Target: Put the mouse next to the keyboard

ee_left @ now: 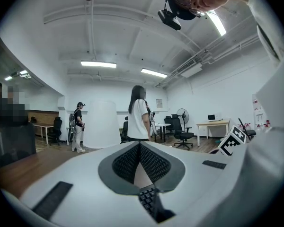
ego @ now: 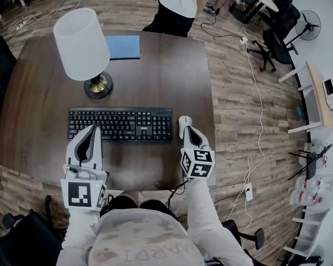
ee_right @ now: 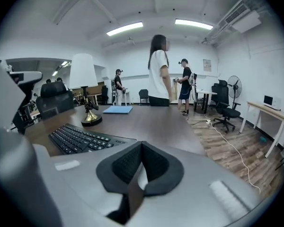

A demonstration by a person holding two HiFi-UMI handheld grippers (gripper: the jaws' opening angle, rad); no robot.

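my right claw (ego: 190, 133) together, empty; my left claw (ego: 92, 132) likewise | mouse (ego: 183, 123) just beside keyboard (ego: 120, 124) | I'd lift straight clear; no nudging

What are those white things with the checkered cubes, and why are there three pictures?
They are two-jaw grippers, like big tongs. A person holds both, and the cubes are part of them. The head view comes from a camera on the person's head, looking down. The other two views come from cameras riding on the left gripper and the right gripper, looking along their jaws. On the wooden table lie a black keyboard, a white mouse just right of it, a lamp with a white shade and a blue pad. Both grippers' jaws are shut and hold nothing. The right one's tips are by the mouse.
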